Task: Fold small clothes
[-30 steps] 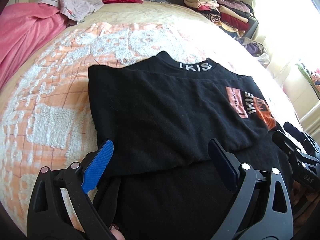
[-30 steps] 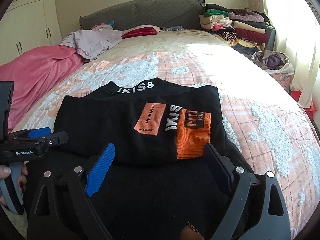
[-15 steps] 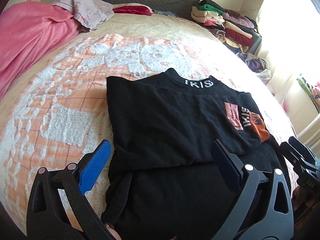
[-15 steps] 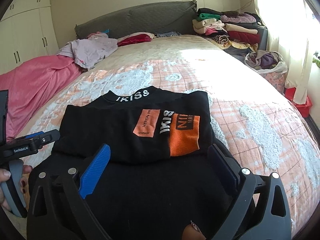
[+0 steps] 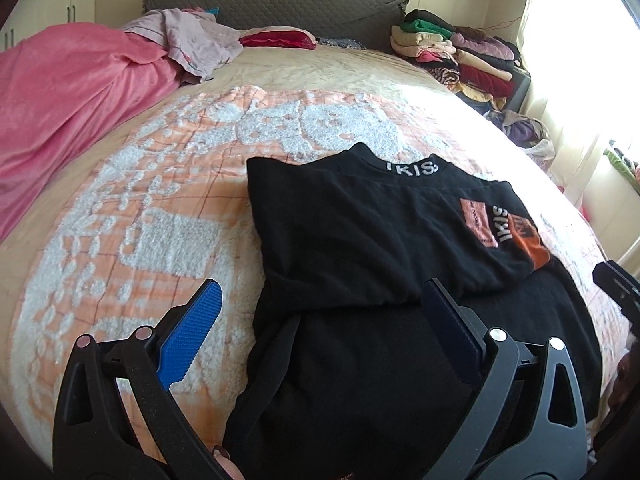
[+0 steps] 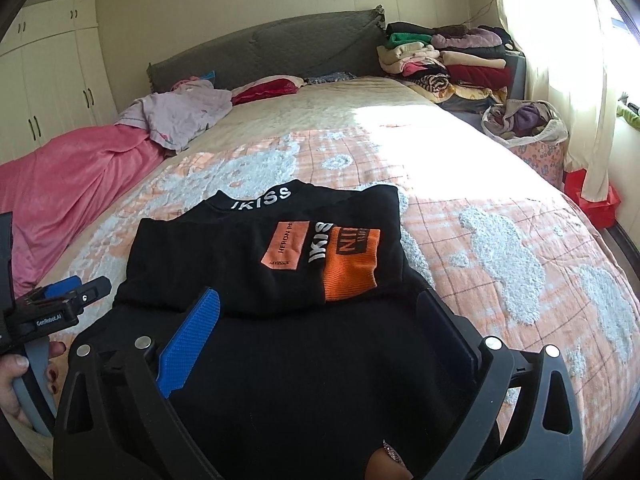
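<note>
While both my left gripper [image 5: 320, 328] and right gripper [image 6: 320, 332] hang released above the black shirt [image 6: 280, 264], a one-sided pinch could skew its fold.

A matt black knit shirt [image 6: 256, 264] with a ribbed orange patch [image 6: 350, 268] lay on a tufted, fluffy cloth bedspread [image 5: 168, 232]. The left gripper [image 5: 320, 316] had matt black plastic arms and blue pads [image 5: 192, 332] with a rough dotted texture.
</note>
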A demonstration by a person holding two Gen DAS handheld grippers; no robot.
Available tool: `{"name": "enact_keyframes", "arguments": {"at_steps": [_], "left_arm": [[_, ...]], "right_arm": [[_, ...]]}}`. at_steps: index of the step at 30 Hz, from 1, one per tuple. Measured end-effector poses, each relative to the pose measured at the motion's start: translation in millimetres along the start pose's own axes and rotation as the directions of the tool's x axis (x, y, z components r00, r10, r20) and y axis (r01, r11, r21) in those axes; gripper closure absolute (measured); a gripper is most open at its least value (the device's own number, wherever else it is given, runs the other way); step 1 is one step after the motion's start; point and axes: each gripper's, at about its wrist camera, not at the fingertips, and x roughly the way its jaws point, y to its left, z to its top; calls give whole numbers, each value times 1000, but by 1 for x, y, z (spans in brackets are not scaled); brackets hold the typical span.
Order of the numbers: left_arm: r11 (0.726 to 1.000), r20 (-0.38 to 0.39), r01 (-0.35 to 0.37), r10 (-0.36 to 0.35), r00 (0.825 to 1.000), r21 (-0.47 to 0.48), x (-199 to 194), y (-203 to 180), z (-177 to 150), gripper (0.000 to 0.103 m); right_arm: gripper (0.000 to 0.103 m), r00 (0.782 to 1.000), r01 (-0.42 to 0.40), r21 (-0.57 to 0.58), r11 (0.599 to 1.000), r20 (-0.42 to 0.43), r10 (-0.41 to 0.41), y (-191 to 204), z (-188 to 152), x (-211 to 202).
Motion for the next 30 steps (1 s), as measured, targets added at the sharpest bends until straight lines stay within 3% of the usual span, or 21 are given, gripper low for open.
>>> {"name": "enact_keyframes", "arguments": {"at_steps": [6,20,30], "left_arm": [[999,39,9,-8,999,-31,-23,4,-9,10],[1000,-45,-6,7,999,22,-43,-9,-42,10],[1000,-90,-5,3,996,-20,-59,1,-61,10]], "right_arm": [[5,1000,2,8,1000,9,-2,-7,-6,-14],[5,1000,-9,16,1000,26,8,-20,-18,-44],[5,1000,-7,-7,1000,-4,7,-30,-35,-53]]}}
